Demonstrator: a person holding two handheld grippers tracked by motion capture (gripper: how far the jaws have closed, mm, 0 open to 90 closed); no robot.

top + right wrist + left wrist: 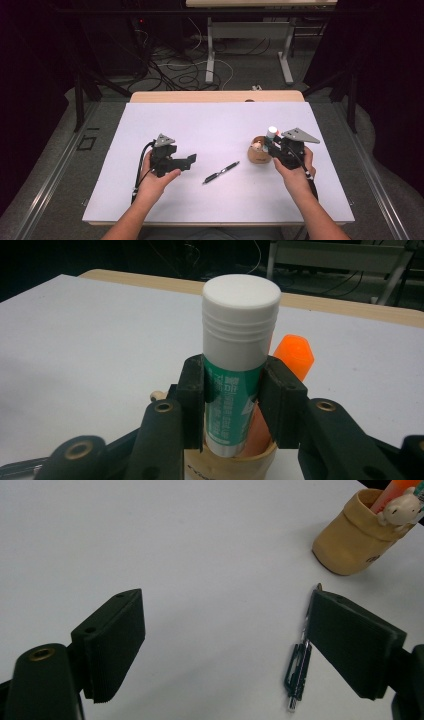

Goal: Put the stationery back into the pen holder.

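A tan pen holder (258,152) (353,537) stands right of the table's middle, with a small cream figure on its rim and an orange marker (295,357) inside. My right gripper (272,142) (233,390) is shut on a glue stick (235,365) with a white cap (272,131) and green label, held upright over the holder's mouth (230,460). A black pen (221,172) (299,672) lies flat on the white table. My left gripper (189,162) (230,645) is open just left of the pen, its jaws wide apart above the bare surface.
The white tabletop (200,125) has a wooden far edge (215,96). Beyond it are a second desk's legs (210,50) and loose cables on the floor (175,70).
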